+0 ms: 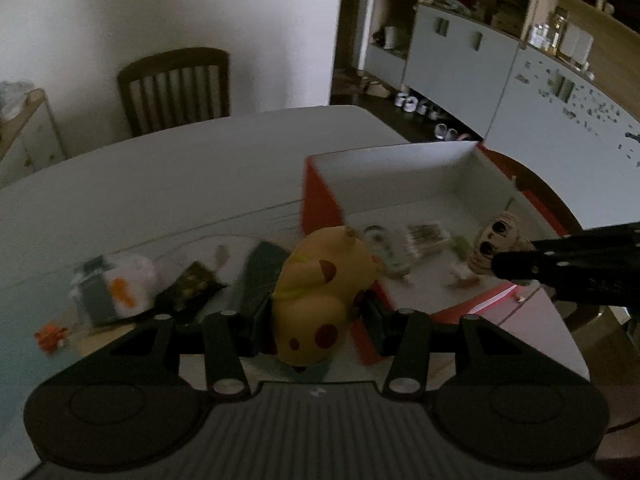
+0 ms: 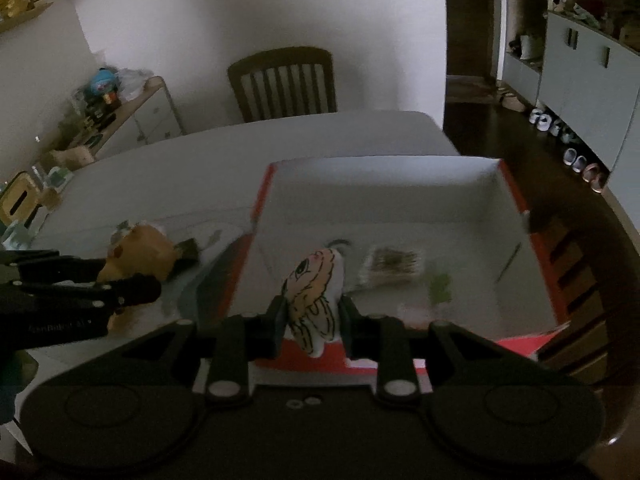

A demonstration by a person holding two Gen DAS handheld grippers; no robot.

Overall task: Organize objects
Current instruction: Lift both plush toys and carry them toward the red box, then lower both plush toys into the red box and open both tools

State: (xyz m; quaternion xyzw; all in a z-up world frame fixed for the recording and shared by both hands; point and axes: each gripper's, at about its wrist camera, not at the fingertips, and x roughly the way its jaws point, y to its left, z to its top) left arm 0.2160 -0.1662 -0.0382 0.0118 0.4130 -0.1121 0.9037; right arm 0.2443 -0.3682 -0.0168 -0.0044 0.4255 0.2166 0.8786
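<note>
Over table (image 1: 160, 184), each hand-held gripper clamps a toy: left (image 1: 316, 316) yellow plush (image 1: 316, 292), right (image 2: 312, 316) figure (image 2: 316, 292).

Pale grey counter (image 1: 180, 176) with a rounded far edge, open red box (image 1: 320, 204) with white inside standing on its right part, left of the box a white and grey plush (image 1: 116, 288), a dark packet (image 1: 192, 286), a small orange piece (image 1: 50, 336) near the left edge

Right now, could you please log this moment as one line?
left tongs: shut on yellow toy | right tongs: shut on figure | red box: open
</note>
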